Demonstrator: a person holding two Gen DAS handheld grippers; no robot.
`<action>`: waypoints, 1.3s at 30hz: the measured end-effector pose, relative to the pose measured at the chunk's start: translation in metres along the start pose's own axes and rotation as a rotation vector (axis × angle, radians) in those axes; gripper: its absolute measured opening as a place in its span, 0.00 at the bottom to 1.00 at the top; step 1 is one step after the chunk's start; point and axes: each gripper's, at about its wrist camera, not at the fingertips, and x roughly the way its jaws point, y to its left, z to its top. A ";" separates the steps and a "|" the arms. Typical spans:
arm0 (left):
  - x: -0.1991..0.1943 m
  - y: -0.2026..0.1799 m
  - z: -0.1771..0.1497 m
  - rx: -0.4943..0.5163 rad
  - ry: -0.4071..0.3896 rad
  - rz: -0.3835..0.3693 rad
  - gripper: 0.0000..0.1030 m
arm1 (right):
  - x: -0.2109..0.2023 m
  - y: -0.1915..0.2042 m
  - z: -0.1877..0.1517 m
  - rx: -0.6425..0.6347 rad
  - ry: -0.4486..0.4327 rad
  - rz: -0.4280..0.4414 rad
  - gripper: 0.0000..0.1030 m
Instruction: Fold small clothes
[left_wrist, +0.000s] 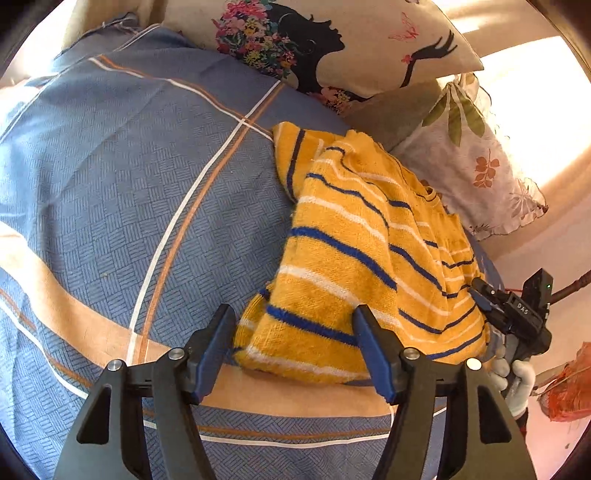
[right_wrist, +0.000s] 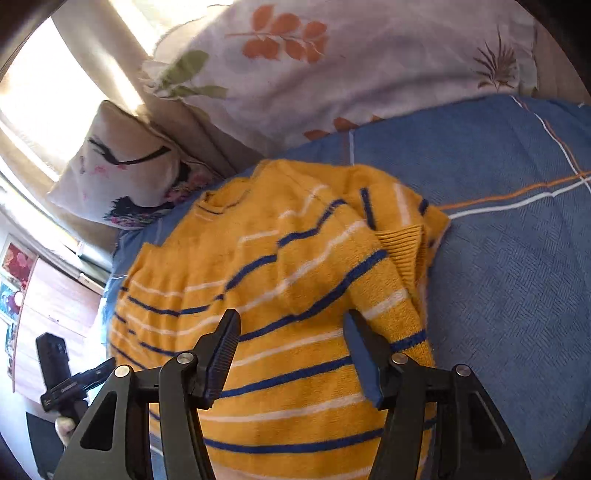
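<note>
A small yellow knit sweater (left_wrist: 362, 251) with blue and white stripes lies folded over itself on the blue bedsheet (left_wrist: 129, 192). My left gripper (left_wrist: 295, 332) is open, its fingers spread over the sweater's near hem edge, holding nothing. In the right wrist view the sweater (right_wrist: 295, 266) fills the middle, a sleeve with ribbed cuff (right_wrist: 402, 243) folded across it. My right gripper (right_wrist: 291, 343) is open just above the sweater body, empty. The right gripper also shows in the left wrist view (left_wrist: 480, 291) at the sweater's far right edge.
A pillow with a woman's silhouette (left_wrist: 332, 44) and a leaf-print pillow (left_wrist: 469, 162) lean at the head of the bed. The bed edge runs to the right of the sweater; an orange mesh bag (left_wrist: 569, 384) is beyond it. The left gripper's handle (right_wrist: 62, 384) shows at lower left.
</note>
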 end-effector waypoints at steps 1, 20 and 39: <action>-0.002 0.002 -0.001 -0.008 -0.010 -0.014 0.63 | -0.005 0.005 0.001 0.000 -0.002 -0.015 0.53; 0.013 0.003 -0.029 -0.143 -0.063 -0.239 0.20 | 0.162 0.261 0.012 -0.422 0.369 0.019 0.76; -0.001 -0.015 -0.043 -0.134 -0.116 -0.245 0.19 | 0.197 0.308 -0.044 -0.836 0.335 -0.430 0.46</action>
